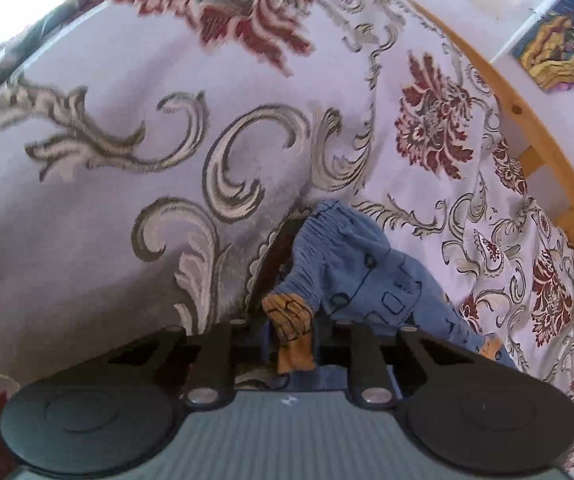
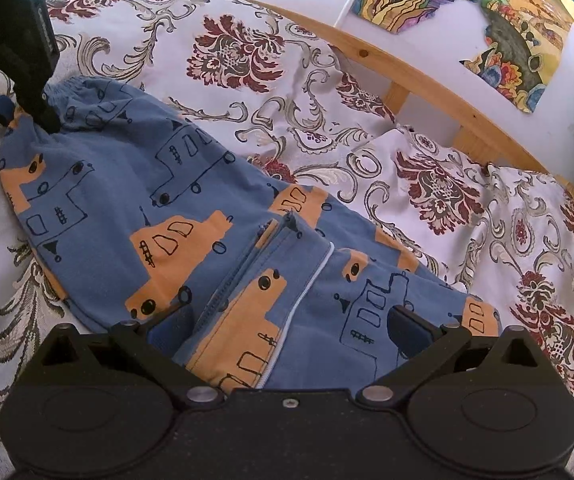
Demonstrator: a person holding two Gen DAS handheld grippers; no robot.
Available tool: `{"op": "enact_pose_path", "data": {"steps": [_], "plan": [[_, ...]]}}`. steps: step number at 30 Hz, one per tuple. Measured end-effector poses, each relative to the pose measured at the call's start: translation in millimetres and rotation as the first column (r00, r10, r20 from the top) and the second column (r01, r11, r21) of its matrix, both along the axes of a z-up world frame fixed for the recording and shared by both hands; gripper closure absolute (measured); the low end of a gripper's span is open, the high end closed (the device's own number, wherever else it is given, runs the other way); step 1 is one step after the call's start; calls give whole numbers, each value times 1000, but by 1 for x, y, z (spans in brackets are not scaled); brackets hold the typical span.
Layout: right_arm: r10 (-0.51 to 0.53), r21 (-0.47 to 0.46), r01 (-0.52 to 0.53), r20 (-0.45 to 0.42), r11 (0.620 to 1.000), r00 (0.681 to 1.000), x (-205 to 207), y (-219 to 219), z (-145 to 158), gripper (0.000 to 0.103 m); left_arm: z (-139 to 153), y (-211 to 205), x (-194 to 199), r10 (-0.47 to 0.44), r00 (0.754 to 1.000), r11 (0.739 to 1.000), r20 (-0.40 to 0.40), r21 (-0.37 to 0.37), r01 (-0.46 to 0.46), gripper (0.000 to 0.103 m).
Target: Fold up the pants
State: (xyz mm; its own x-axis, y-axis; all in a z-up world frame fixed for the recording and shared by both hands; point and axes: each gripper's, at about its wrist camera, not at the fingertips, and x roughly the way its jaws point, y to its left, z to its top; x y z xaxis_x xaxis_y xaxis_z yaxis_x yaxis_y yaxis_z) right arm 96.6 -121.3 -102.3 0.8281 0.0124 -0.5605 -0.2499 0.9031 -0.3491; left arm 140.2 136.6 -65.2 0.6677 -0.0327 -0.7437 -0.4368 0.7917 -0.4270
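On the bed, across the floral cover (image 2: 247, 52), the pants (image 2: 175, 216) are lying flat, and you are working them from both ends. Their long axis is running from the waistband (image 2: 83, 88) at the far left of the right wrist view down toward your right gripper (image 2: 287, 328) at the leg end, so the fold will likely be turning on bringing one end along that line to the other.

Your left gripper (image 1: 293, 344) is sitting at the waistband end; its fingers are closed tight on a bunched corner of blue and orange cloth, which is standing up between them in the left wrist view. From the right view you are seeing that same tool as a dark body (image 2: 27, 40) pressing into the gathered waist.

Your right gripper is standing wide open, its fingers (image 2: 411, 332) resting on or just above the cloth near the leg cuffs, with nothing pinched between them. Whether the pads are actually touching the fabric is hard to tell.

The cuffs themselves are running under the right gripper's body and are cut off from sight, so you cannot tell whether the two legs are lying evenly stacked. Much of the pants is also hidden behind the left gripper in its own view. A wooden rail (image 2: 427, 76) is bordering the far side.
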Motion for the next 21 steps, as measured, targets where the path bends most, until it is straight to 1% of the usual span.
{"op": "enact_pose_path", "data": {"steps": [2, 5, 7, 10, 13, 16, 17, 19, 21], "plan": [[-5, 10, 5, -5, 1000, 1000, 1, -1, 1, 1, 9, -8, -1, -23, 999, 998, 29, 58, 21, 86], [-10, 6, 10, -3, 1000, 1000, 0, 0, 5, 1, 23, -26, -5, -74, 994, 984, 80, 171, 60, 87], [-1, -7, 1, 15, 1000, 1000, -3, 0, 13, 1, 34, -38, -8, -114, 987, 966, 117, 243, 83, 87], [-16, -3, 16, 52, 1000, 999, -8, -10, 32, 1, 51, -60, -14, -192, 965, 929, 179, 350, 120, 87], [-9, 48, 9, 11, 999, 1000, -10, -33, 54, 1, 66, -84, -23, -284, 931, 878, 228, 452, 157, 87], [-32, 92, 34, -20, 995, 999, -12, -61, 70, 1, 80, -110, -32, -384, 885, 821, 262, 535, 198, 87], [-40, 122, 43, -26, 992, 999, -13, -75, 76, 1, 84, -120, -34, -419, 867, 801, 271, 559, 212, 87], [-72, 181, 78, -40, 980, 997, -15, -100, 84, 1, 92, -143, -40, -492, 825, 749, 278, 619, 237, 87], [-104, 257, 118, -67, 959, 992, -14, -131, 88, 1, 95, -166, -47, -552, 786, 707, 278, 656, 264, 87]]}}
